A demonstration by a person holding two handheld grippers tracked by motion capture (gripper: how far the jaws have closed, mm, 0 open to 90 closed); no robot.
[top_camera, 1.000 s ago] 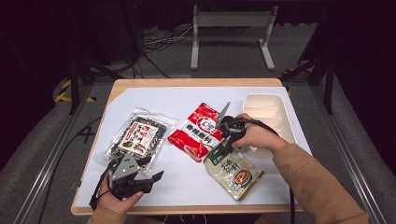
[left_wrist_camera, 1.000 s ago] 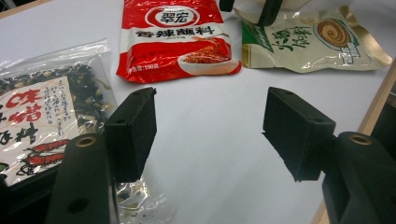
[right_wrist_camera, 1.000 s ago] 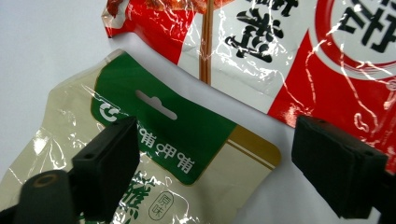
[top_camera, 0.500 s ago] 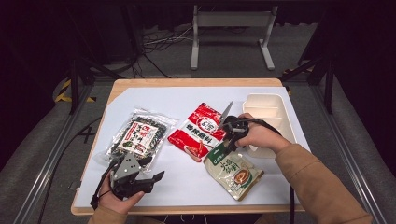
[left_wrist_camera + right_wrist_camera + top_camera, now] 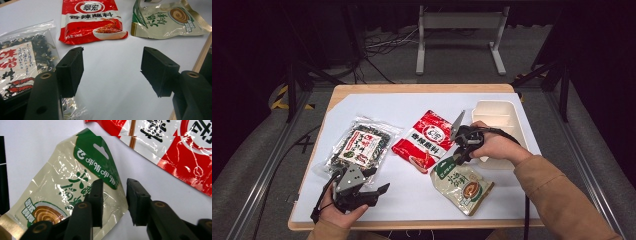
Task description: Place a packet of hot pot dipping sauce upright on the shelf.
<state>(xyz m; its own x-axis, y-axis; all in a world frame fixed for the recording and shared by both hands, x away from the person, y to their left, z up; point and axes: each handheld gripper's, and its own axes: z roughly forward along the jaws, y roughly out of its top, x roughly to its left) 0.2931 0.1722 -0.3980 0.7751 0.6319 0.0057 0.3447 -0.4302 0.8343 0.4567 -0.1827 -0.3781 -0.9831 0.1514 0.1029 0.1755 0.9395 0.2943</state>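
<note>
- right gripper (image 5: 113,202) is over the green-and-cream pouch (image 5: 462,184), jaws straddling the pouch's edge near its green top; they've just been closing in, but a gap shows between the pads, so no clamp on the foil yet.
- the pouch lies flat on the white table (image 5: 412,195), near the front edge, just beside the red sachet (image 5: 427,140) and in front of the cream tray (image 5: 497,117).
- left gripper (image 5: 111,70) sits low at the front left, jaws apart with nothing but bare table between them, the seaweed bag (image 5: 362,145) just beside it.
- looks like the grasp step: taking hold of the pouch by its edge.
- next move, i'd say: finish the squeeze on that thin edge, then lift without it slipping; the tray looks the likely destination, though that's a guess.
</note>
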